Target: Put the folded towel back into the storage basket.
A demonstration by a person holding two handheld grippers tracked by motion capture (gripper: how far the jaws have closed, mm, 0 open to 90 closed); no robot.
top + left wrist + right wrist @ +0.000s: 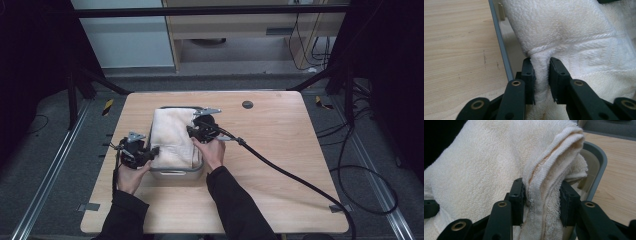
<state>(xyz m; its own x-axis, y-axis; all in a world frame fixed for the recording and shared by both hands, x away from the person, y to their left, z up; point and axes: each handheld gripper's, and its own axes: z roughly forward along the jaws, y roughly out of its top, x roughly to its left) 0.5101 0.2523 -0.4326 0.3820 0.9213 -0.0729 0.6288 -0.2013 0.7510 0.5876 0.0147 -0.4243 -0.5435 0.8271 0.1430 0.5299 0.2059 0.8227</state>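
Basically both grippers — left gripper [150, 151], right gripper [192, 131] — pinch the towel [172, 137] mid-frame; thin hem grips could slip, dumping it off the tub [175, 173].

Your folded towel [172, 136] covers nearly all of the grey tub [176, 174], so its inside is hidden from you. In the high view both tool tips are too small to read. The worktop's [280, 150] near edge is cut by your sleeves.
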